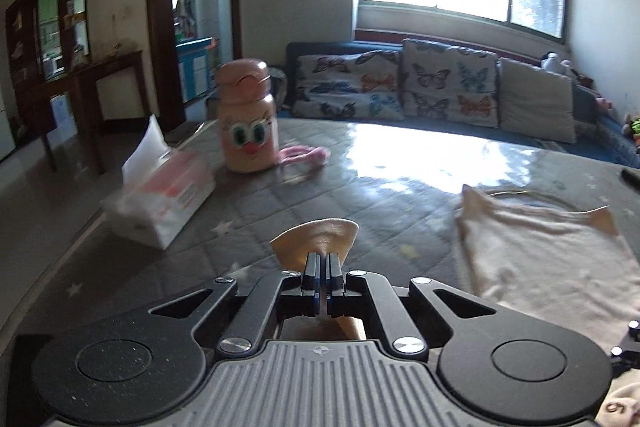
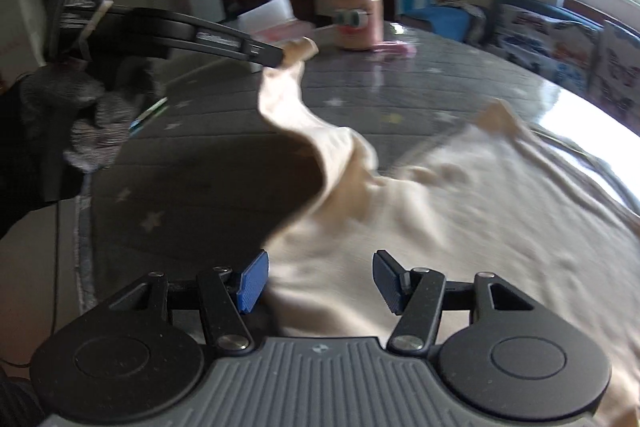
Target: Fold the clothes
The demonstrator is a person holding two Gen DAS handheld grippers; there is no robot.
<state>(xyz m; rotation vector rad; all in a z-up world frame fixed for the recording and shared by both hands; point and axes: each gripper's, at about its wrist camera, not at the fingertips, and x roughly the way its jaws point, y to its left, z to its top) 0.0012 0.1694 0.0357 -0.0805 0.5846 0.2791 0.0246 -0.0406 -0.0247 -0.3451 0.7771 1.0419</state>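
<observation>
A cream garment [image 2: 460, 203] lies spread on the grey quilted surface [image 2: 208, 155]. My left gripper [image 1: 322, 259] is shut on a sleeve end of the garment [image 1: 320, 235], which sticks up past the fingertips. In the right wrist view the left gripper [image 2: 280, 57] holds that sleeve lifted well above the surface, and the cloth hangs down to the body of the garment. My right gripper [image 2: 320, 277] is open, low over the near edge of the garment, with cloth between its blue pads [image 2: 252, 279]. The rest of the garment lies to the right in the left wrist view [image 1: 560, 251].
A pink cartoon-face bottle [image 1: 248, 119] stands at the far left of the surface, with a tissue pack [image 1: 160, 195] beside it and a pink cloth [image 1: 308, 155] behind. Butterfly cushions [image 1: 400, 87] line a sofa at the back. A gloved hand [image 2: 68, 119] holds the left gripper.
</observation>
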